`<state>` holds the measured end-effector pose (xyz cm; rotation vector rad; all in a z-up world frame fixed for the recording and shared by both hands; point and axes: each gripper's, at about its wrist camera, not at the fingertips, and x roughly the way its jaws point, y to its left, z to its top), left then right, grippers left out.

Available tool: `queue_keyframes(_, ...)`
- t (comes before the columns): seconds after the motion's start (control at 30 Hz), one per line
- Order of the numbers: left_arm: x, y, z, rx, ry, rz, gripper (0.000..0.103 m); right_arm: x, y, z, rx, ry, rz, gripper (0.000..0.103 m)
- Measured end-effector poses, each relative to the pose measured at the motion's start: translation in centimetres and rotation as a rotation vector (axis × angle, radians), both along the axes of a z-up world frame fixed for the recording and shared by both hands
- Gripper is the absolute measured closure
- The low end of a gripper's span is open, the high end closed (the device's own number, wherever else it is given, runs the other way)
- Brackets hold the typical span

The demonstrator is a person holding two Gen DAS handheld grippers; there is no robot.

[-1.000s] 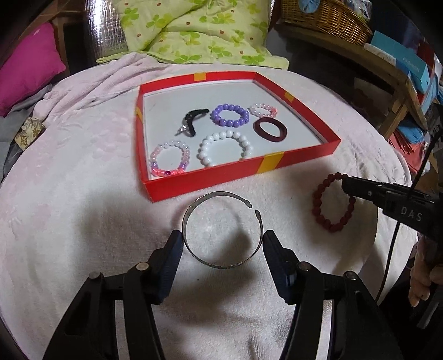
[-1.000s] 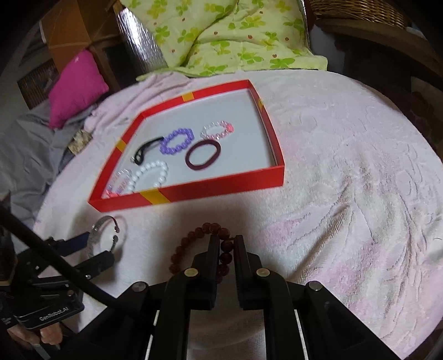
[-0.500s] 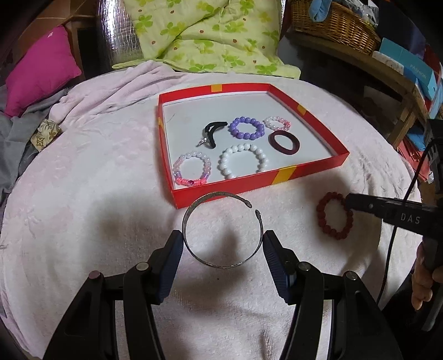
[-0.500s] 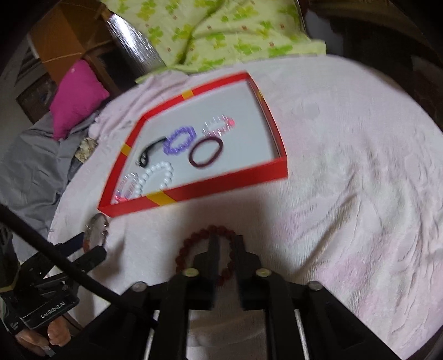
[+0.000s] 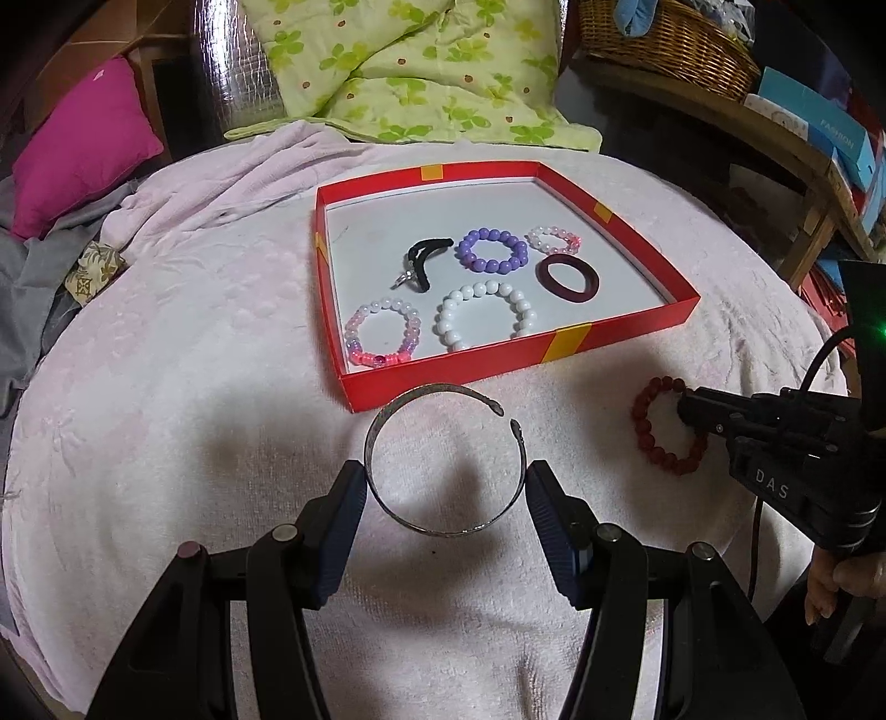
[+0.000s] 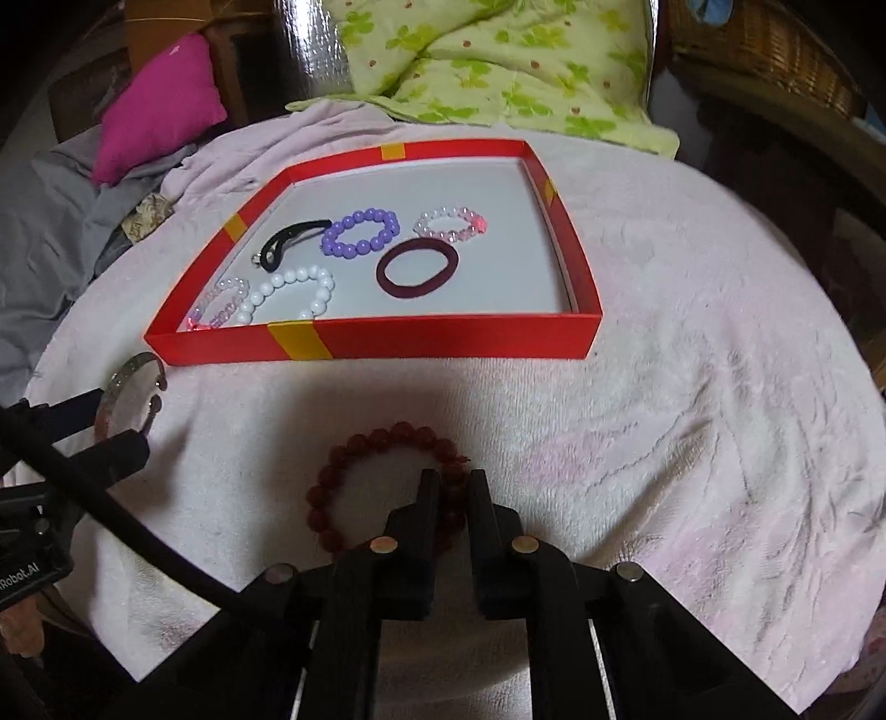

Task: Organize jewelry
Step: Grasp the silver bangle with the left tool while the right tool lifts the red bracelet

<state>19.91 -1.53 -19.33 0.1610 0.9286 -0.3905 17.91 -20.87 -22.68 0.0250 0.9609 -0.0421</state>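
Observation:
My left gripper [image 5: 446, 498] is shut on a silver open cuff bangle [image 5: 370, 454], held just above the towel in front of the red tray [image 5: 498, 360]. The tray holds a purple bead bracelet [image 5: 490, 271], a white one [image 5: 448, 327], two pink ones, a maroon hair band [image 5: 545, 279] and a black clip [image 5: 423, 260]. To the right, a dark red bead bracelet [image 6: 360, 448] lies on the towel. My right gripper [image 6: 454, 482] is closing tight on its right-hand beads. In the left wrist view, that gripper [image 5: 686, 404] touches the bracelet [image 5: 645, 426].
A pale pink towel [image 6: 692, 387] covers the round table and falls away at its edges. Behind it lie a green flowered quilt [image 5: 415, 72] and a magenta cushion [image 5: 83, 166]. A wicker basket [image 5: 664, 33] and blue boxes [image 5: 830, 133] sit on a shelf at right.
The right gripper has dropped lower over the red bead bracelet, its fingers parting briefly and now pinching the beads. The left gripper still holds the silver bangle in the same spot.

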Motion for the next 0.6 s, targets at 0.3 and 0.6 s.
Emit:
queue_keyframes(0.3,0.1,0.5,0.5,-0.01,-0.015,0.021,0.042,-0.9,-0.2,2.9,0.047,-0.158,-0.015,0.092)
queue_keyframes(0.6,-0.1,0.4,1.1,-0.016,-0.036,0.024,0.042,-2.1,0.0,5.6,0.119,-0.294,0.005,0.092)
